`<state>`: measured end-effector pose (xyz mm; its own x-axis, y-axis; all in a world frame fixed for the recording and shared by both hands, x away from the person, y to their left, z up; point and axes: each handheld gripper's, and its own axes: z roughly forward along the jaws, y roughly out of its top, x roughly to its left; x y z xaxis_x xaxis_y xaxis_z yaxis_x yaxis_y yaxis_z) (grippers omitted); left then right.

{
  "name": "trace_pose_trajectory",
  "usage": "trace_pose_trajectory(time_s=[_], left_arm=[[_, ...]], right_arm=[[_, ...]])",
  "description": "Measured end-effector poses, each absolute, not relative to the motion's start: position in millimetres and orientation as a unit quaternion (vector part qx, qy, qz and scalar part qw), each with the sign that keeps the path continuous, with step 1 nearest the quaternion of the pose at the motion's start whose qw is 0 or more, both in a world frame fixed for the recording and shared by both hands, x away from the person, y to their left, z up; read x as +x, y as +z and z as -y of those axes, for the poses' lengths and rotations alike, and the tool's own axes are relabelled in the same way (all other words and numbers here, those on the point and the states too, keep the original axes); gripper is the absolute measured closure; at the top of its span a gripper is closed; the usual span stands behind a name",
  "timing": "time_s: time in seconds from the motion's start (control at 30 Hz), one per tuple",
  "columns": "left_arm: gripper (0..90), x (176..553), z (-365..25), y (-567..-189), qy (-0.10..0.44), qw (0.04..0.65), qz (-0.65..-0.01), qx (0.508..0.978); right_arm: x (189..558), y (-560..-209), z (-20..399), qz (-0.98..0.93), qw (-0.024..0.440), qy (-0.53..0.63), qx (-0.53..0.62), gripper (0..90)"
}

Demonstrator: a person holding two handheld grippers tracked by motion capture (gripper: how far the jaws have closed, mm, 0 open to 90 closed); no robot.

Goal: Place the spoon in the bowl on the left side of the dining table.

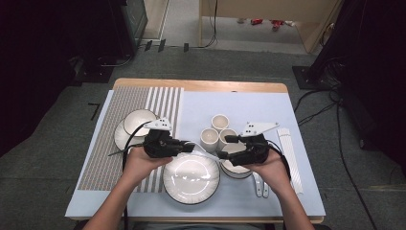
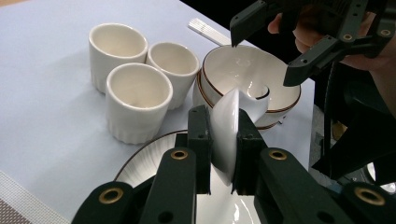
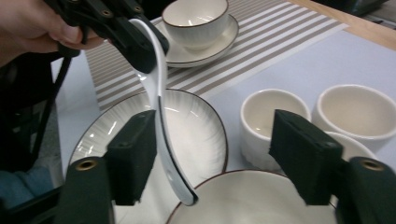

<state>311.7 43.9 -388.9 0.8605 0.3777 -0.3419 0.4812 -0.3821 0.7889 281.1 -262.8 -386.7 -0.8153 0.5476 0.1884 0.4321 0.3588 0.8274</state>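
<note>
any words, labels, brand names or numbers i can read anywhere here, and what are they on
None: no view shows legible text.
The white spoon, the three cups, the bowl and the plate are plain, with no print or marks.
The left gripper and right gripper carry no readable label.
The red things on the floor at the far wall are too small and blurred to read.

Counted on the desk [image 1: 297, 103]: three ribbed white cups [image 1: 209, 139], one large plate [image 1: 191, 178], two stacked bowls [image 1: 237, 166], one bowl on a saucer [image 1: 139, 121], one white spoon [image 3: 161, 93], two grippers [image 1: 191, 146].
</note>
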Motion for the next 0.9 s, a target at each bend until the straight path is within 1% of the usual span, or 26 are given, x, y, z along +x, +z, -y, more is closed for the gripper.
trace_pose_trajectory(time_s=[0.23,0.9], left_arm=[[82.6,312.8,-47.9,-388.8,-0.052,0.488,-0.263,0.831],[82.6,316.2,-58.9,-386.2,-0.039,0.494,-0.275,0.824]], right_arm=[[281.4,-389.1,266.9,-0.822,0.099,0.468,0.308,22.9],[284.2,-390.3,279.1,-0.812,0.114,0.46,0.341,22.6]])
